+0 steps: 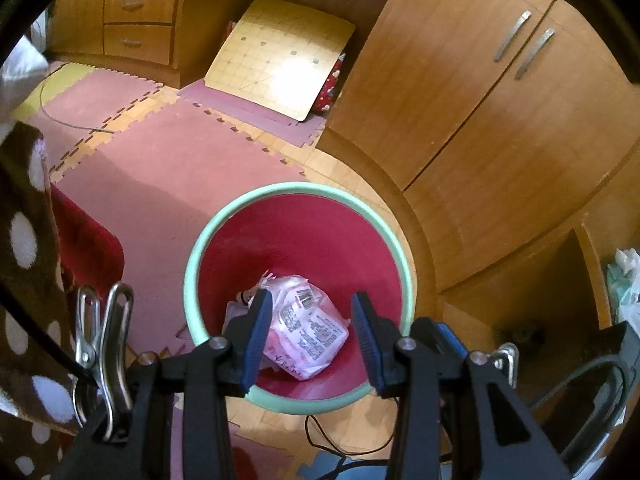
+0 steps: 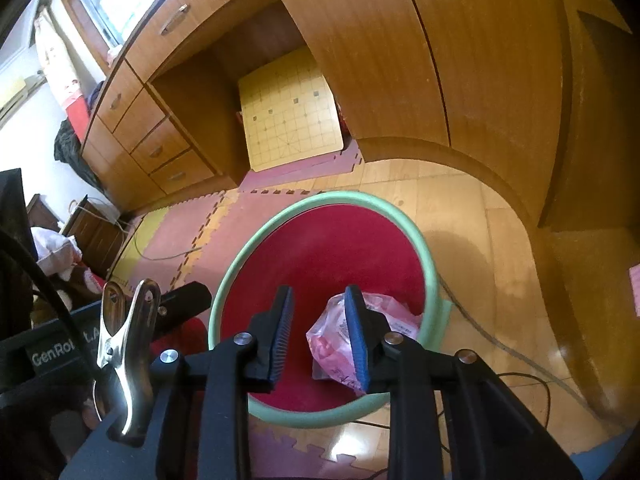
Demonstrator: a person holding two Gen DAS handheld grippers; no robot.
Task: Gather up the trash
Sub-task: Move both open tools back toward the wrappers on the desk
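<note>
Pink wrapper (image 1: 308, 328) lies in the bin (image 1: 224, 224) below both released claws (image 1: 312, 340) (image 2: 320, 336).

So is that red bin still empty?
No, a pink plastic wrapper already lies at the bottom of the red bin with the green rim.

A black strap (image 2: 52, 354) reads "GenRo"; the pink wrapper's (image 1: 308, 328) print is illegible.
</note>
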